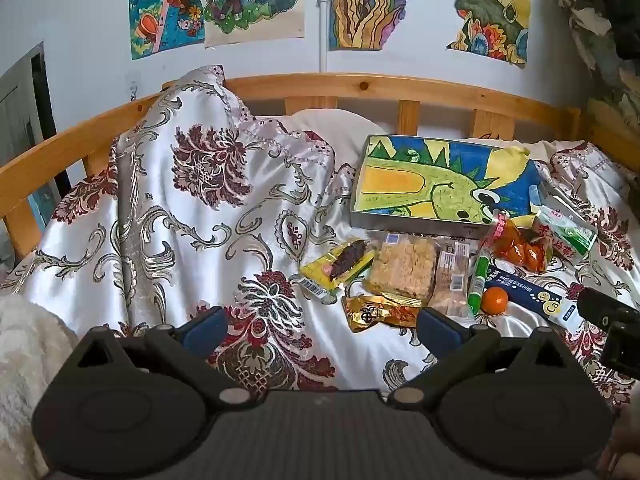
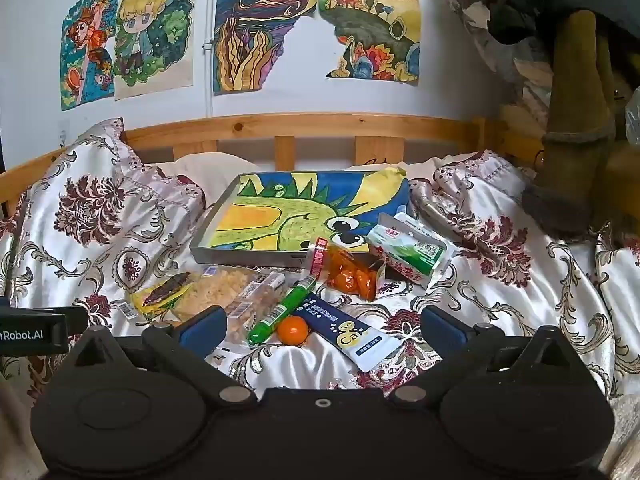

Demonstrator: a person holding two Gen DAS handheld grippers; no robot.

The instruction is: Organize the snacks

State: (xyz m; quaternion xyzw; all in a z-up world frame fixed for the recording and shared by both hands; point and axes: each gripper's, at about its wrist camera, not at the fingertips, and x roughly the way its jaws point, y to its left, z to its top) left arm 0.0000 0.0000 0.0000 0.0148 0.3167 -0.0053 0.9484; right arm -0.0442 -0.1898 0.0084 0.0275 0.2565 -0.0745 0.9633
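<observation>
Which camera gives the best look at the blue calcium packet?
The right wrist view: the blue packet lies whole and central between the open fingers, beside the mandarin. In the left wrist view it sits near the right edge, partly hidden by the other hand-held gripper.

Both wrist views angled down, near, sharing tray (image 1: pixel 416 222) (image 2: pixel 224 254).

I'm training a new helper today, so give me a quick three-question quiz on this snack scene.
1. True or false: the left gripper holds a snack.
2. What lies between the green tube and the blue sachet? A) tangerine B) spoon C) cup
3. Fill in: the tray holds ____ snacks so far.

Key: 1 false, both it and the right gripper are open and empty. 2 A, the tangerine. 3 no.
</observation>
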